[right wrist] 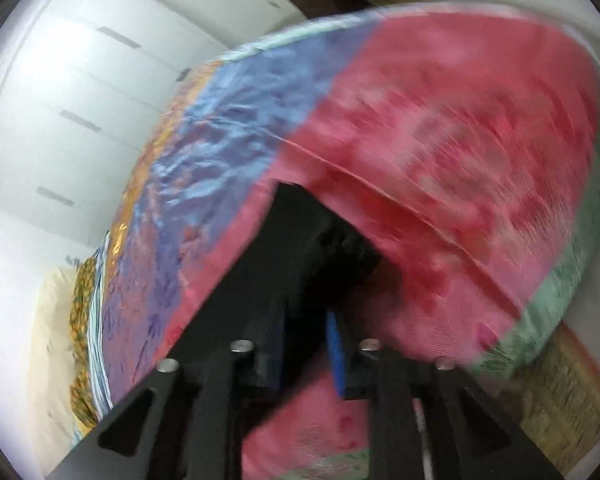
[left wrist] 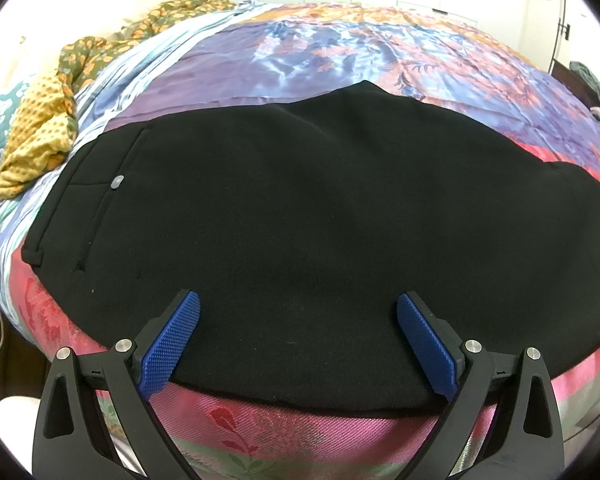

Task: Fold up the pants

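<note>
Black pants (left wrist: 300,208) flat across patchwork bedspread (left wrist: 340,56), pocket button upward.

The pants (left wrist: 300,216) lie flat on my bedspread (left wrist: 340,52); a crumpled blanket (left wrist: 40,128) sits at ten o'clock; my left gripper (left wrist: 298,308) hangs at six over their near hem.
</note>
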`<act>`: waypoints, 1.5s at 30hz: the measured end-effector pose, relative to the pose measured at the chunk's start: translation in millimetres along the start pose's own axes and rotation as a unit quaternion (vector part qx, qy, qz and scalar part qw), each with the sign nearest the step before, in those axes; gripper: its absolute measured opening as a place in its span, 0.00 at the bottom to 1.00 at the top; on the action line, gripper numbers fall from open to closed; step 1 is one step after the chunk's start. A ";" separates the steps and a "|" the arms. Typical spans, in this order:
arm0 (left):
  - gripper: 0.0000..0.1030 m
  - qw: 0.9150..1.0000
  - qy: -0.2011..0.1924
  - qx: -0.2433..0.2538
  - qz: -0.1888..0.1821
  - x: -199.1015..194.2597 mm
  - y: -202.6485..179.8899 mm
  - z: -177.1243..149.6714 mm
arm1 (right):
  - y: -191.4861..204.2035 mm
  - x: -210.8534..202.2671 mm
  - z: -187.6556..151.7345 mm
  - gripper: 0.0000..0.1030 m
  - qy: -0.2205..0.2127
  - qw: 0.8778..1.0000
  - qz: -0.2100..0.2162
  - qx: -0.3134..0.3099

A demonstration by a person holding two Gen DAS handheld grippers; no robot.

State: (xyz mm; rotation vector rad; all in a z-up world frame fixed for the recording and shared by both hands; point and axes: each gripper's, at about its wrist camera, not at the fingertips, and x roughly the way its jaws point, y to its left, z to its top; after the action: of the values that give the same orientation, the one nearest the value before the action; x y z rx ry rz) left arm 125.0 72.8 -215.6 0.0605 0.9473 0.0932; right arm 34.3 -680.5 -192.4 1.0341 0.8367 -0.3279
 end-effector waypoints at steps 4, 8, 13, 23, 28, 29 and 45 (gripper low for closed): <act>0.96 1.000 -0.002 0.001 0.000 0.2 -0.4 -1.3 | -25.8 -7.7 -1.3 0.43 -0.011 0.997 0.042 0.059; 0.97 1.000 -0.004 0.000 0.002 0.6 -1.5 -2.1 | -27.0 0.4 -0.8 0.45 0.012 0.997 0.049 0.055; 0.97 1.000 -0.004 0.000 0.003 0.5 -2.0 -2.1 | -20.4 16.2 3.0 0.45 0.008 0.997 0.053 0.047; 0.97 1.000 -0.007 0.001 0.001 0.7 -2.1 -2.3 | -25.4 24.9 7.0 0.36 -0.011 0.997 0.056 0.047; 0.97 1.000 -0.005 0.001 -0.002 0.1 -1.2 -1.4 | -13.7 12.8 6.0 0.20 -0.014 0.997 0.058 0.042; 0.97 1.000 -0.004 0.001 -0.002 -0.3 -1.0 -0.9 | -9.3 7.3 4.6 0.19 -0.015 0.997 0.067 0.042; 0.96 0.990 -0.002 -0.089 -0.112 -39.6 27.5 -2.3 | 176.5 4.1 -140.4 0.11 0.087 0.956 0.280 -0.016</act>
State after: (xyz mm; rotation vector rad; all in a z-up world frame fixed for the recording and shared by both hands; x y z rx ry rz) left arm 98.6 95.9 -182.4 -0.2095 0.9334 -0.0303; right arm 79.9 -471.8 -120.0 1.2325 0.6663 0.2607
